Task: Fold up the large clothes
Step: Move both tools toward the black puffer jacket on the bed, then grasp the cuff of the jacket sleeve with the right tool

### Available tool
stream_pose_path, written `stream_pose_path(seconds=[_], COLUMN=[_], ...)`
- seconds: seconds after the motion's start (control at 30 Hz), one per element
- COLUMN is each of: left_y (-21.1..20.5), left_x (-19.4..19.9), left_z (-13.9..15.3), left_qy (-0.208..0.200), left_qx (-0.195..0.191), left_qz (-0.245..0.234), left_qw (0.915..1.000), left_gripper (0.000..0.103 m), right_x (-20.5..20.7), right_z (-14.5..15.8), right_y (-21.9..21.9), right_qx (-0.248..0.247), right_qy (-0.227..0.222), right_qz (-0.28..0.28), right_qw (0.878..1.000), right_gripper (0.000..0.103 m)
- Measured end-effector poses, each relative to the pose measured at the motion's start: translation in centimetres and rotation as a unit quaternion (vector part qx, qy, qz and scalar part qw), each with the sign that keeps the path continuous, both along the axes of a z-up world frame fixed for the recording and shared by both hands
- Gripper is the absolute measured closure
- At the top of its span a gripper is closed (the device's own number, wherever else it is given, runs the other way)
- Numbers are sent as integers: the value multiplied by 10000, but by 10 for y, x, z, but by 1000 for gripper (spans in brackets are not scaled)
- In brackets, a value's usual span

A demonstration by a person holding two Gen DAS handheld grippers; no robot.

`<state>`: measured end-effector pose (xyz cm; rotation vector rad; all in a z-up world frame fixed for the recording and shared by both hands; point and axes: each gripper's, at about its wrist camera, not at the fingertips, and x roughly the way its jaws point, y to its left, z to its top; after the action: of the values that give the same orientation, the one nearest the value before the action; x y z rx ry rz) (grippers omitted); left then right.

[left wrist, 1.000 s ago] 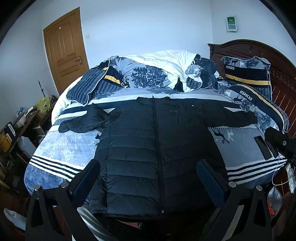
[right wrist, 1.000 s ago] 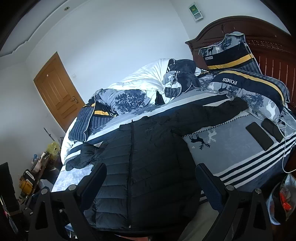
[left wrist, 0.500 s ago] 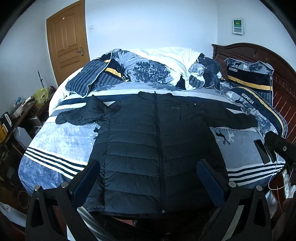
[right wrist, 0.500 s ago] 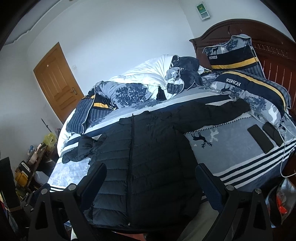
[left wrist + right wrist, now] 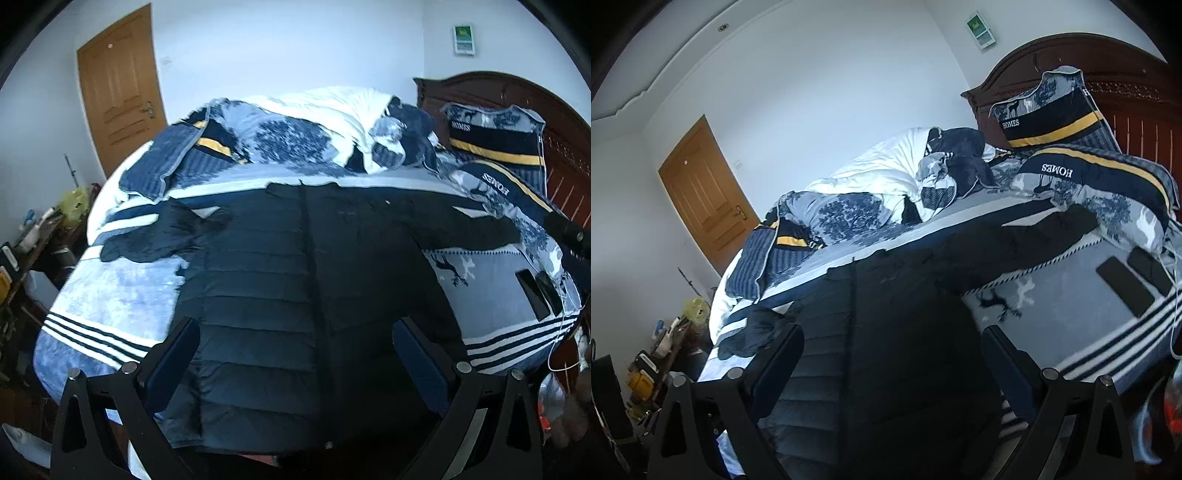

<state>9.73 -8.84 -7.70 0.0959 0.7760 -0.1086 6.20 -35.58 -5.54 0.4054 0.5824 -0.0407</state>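
A black quilted puffer jacket (image 5: pixel 306 295) lies flat and zipped on the bed, hem toward me, collar toward the far side. Its left sleeve (image 5: pixel 162 236) is bunched and its right sleeve (image 5: pixel 472 232) stretches out toward the pillows. It also shows in the right wrist view (image 5: pixel 886 332). My left gripper (image 5: pixel 295 354) is open and empty, above the jacket's lower half. My right gripper (image 5: pixel 890 358) is open and empty, low near the jacket's hem on its right side. The right gripper's body shows at the left wrist view's right edge (image 5: pixel 565 230).
The bed (image 5: pixel 110 306) has a striped blue-grey cover. A heaped duvet (image 5: pixel 325 125) lies behind the jacket, pillows (image 5: pixel 495 136) and a wooden headboard (image 5: pixel 1108 66) at right. Two dark phones (image 5: pixel 1126 284) lie on the cover at right. A cluttered side table (image 5: pixel 22 251) and door (image 5: pixel 118 88) are at left.
Both grippers have dropped lower and come closer to the jacket; the right wrist view now looks across the bed from a lower angle. The jacket has not moved.
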Motion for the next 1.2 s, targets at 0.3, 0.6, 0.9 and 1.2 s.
stream_pose_path(seconds=[0.3,0.6,0.9,1.2], left_y=[-77,-144,-155,-151], left_x=[66,139,160,166], left_z=[-19,-70,-109,-118], left_qy=[456,1163,1420,1425], left_qx=[-447,-1126,-1272,-1156], left_qz=[-716,-873,-983,-956], left_qw=[9954,9829,9767,9784], left_gripper=[0,0,0,0], right_x=[72,180,243,266], right_z=[-35,-145,-221,-249], right_y=[-129,-303,-415,-462], right_qx=[1285,1896,2395,2407], right_qy=[555,1491,1640,1671], right_qz=[239,-695,-1900,-2354], right_qw=[9899,9680,9379,9267], right_gripper=[5,6,31,42])
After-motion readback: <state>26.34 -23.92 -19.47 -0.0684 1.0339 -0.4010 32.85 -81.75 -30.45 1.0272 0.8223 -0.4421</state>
